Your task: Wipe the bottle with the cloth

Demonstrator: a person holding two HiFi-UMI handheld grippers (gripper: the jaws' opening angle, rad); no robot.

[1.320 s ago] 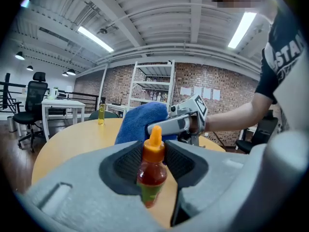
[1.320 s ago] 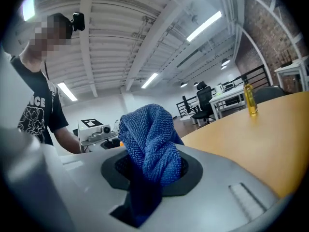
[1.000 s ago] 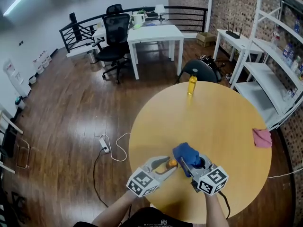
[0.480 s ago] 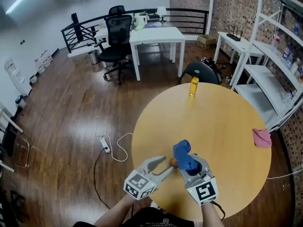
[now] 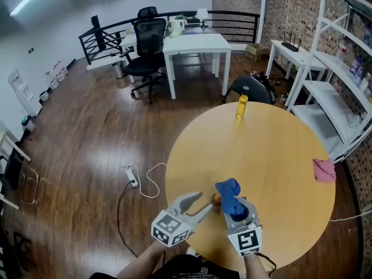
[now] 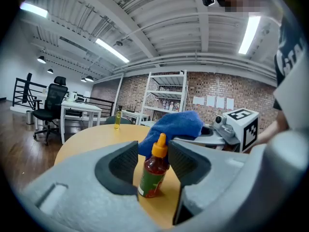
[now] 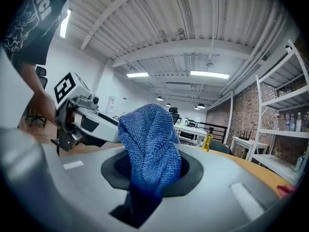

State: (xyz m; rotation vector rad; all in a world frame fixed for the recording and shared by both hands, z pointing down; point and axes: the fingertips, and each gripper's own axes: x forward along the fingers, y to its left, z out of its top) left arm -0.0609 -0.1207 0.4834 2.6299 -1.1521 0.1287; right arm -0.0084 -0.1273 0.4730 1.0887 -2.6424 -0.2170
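Note:
A small sauce bottle with an orange cap and red-green label stands on the round wooden table near its front edge. My left gripper is shut on the bottle, one pad on each side of its body. My right gripper is shut on a blue cloth, which bulges up from between its jaws. In the left gripper view the blue cloth lies against the bottle's cap and far shoulder, with the right gripper just behind it.
A yellow bottle stands at the table's far edge, and a pink cloth lies at its right rim. White shelving rises on the right. A dark chair sits behind the table; a power strip lies on the floor.
My right gripper has swung in toward the bottle from the right and carried the blue cloth onto its top. The left gripper has stayed put, holding the bottle.

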